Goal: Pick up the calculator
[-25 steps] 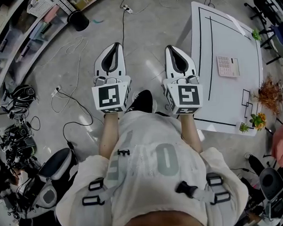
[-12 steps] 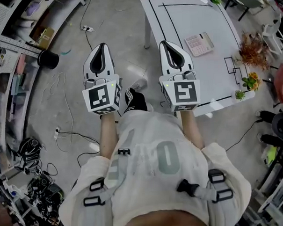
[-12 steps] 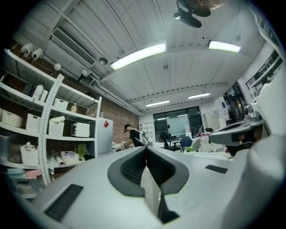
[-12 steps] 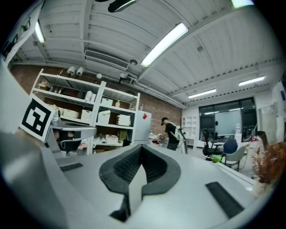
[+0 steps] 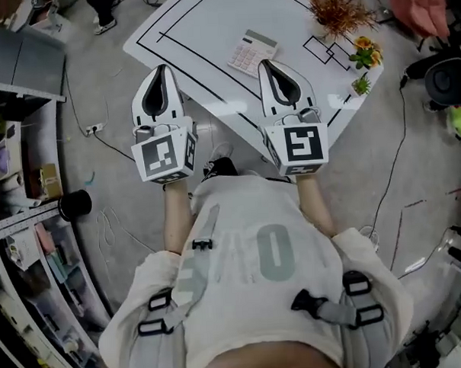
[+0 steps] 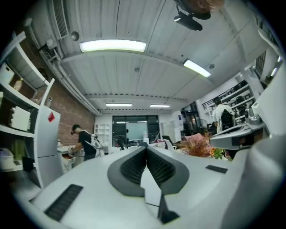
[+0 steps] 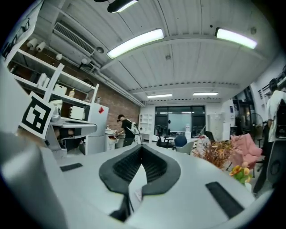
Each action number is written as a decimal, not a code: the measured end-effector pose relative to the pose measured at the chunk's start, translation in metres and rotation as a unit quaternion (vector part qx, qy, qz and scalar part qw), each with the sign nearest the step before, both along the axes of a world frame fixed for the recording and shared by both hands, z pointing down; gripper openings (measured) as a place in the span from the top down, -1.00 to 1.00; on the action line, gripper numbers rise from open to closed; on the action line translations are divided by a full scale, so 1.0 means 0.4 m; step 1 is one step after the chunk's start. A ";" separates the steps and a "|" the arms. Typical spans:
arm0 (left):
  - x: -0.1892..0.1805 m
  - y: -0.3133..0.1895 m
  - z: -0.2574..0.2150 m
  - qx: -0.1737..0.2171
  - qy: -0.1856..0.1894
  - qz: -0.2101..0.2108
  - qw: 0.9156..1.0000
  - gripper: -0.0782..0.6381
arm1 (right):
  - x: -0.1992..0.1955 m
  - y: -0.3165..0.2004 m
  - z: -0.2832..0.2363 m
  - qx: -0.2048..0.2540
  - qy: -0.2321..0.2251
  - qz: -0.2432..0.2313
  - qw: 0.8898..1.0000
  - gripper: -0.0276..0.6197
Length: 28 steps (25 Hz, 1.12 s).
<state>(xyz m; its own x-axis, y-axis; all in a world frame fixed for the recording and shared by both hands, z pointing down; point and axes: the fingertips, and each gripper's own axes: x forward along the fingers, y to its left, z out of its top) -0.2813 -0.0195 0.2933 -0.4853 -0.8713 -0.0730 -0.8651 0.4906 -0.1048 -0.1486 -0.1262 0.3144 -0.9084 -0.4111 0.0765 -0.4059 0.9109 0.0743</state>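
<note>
Evidently the white left gripper (image 5: 161, 69) and right gripper (image 5: 266, 63) are both pressed shut, empty, at the white line-marked table's (image 5: 201, 24) edge; the pale rectangular calculator (image 5: 251, 52) lies just beyond.

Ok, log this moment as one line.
left hand-held gripper: shut, empty | right hand-held gripper: shut, empty | calculator: on white table, not held
</note>
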 end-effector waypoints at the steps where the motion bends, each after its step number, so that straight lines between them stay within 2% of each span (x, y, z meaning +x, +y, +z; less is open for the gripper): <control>1: -0.001 -0.039 -0.001 -0.001 -0.001 0.028 1.000 0.72 | 0.011 -0.020 0.001 0.000 -0.002 0.024 1.000 0.90; 4: 0.001 -0.140 -0.005 -0.001 -0.003 0.104 0.995 0.73 | 0.043 -0.069 0.008 0.000 -0.006 0.091 0.996 0.90; 9: -0.011 -0.260 -0.024 0.007 0.003 0.177 0.984 0.72 | 0.071 -0.132 -0.002 0.003 0.000 0.170 0.985 0.90; 16: 0.034 -0.391 -0.037 0.013 -0.001 0.273 0.962 0.72 | 0.129 -0.181 -0.020 0.015 -0.008 0.263 0.965 0.90; 21: 0.079 -0.427 -0.057 0.012 -0.018 0.318 0.948 0.72 | 0.163 -0.180 -0.034 0.016 -0.009 0.307 0.952 0.90; 28: 0.104 -0.446 -0.036 0.005 -0.003 0.345 0.939 0.73 | 0.179 -0.182 -0.023 0.007 -0.003 0.327 0.945 0.90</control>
<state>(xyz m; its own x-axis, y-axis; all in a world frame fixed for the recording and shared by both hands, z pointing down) -0.2398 -0.1980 0.2790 0.1952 -0.9771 -0.0844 -0.9765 -0.1856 -0.1099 -0.0771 -0.1991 0.3054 -0.4594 -0.8861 0.0620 -0.8825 0.4632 0.0808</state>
